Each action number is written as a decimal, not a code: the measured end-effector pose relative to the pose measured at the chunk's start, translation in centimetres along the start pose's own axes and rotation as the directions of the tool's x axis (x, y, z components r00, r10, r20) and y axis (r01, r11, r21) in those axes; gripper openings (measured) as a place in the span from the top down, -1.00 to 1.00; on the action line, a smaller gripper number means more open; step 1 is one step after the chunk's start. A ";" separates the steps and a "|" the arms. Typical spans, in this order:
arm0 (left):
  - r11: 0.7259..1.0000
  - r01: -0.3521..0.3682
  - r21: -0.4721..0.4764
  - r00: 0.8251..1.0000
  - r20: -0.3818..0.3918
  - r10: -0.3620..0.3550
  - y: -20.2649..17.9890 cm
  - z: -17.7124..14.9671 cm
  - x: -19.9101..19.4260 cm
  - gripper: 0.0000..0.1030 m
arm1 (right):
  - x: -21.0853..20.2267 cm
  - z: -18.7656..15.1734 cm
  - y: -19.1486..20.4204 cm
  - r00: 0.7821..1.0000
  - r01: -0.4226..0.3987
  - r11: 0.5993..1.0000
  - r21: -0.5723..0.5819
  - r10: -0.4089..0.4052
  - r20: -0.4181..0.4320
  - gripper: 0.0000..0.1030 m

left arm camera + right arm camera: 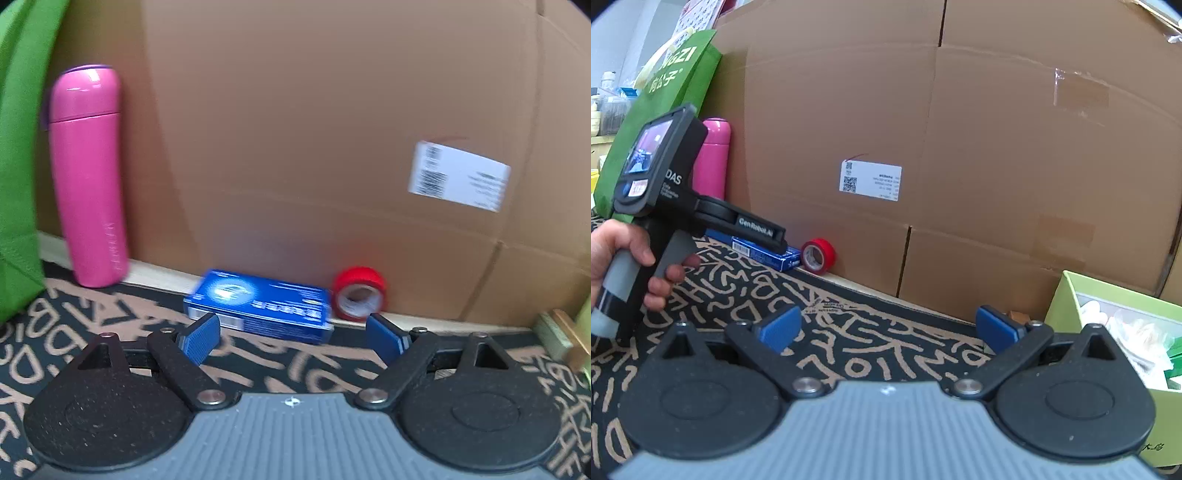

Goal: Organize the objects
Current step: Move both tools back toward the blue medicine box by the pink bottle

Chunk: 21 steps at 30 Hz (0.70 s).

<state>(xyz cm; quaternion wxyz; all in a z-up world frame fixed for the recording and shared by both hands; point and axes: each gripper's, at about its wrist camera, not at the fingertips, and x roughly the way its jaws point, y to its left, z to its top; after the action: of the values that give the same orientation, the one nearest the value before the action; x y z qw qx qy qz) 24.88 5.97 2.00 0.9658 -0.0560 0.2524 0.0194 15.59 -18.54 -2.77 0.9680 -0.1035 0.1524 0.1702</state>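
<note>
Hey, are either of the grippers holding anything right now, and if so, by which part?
Nothing is held. The left gripper is open just short of the blue box; the right gripper is open over the patterned mat.

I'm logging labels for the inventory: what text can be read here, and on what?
"GenRobot.AI": arm of the left tongs' device.
"DAS": same device's body; the small print below is unreadable.
"...ZI" and Chinese characters: green bag.
White label on the carton: too small.
Blue box: blurred.
Mat: decorative letters only.
</note>
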 end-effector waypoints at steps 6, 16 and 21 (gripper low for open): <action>1.000 -0.015 0.016 0.999 -0.045 0.016 3.1 1.2 2.3 -0.66 | 1.1 0.2 -0.5 0.999 -0.010 0.996 0.085 0.013 -0.031 -1.00; 0.995 0.042 0.087 0.994 -0.101 -0.033 1.9 0.6 5.6 -1.00 | 9.3 3.3 3.7 0.995 0.015 1.000 0.007 -0.014 -0.099 -1.00; 1.000 0.016 0.005 0.994 -0.110 -0.015 4.5 1.2 6.0 -0.92 | 13.2 4.2 5.3 0.987 -0.002 1.000 0.019 0.005 -0.158 -0.95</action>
<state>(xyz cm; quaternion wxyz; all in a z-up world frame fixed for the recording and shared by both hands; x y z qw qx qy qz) 30.41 10.63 -0.37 0.9507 -0.0561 0.3050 0.0082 26.59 -8.71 -3.97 0.9535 -0.1072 0.2305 0.1618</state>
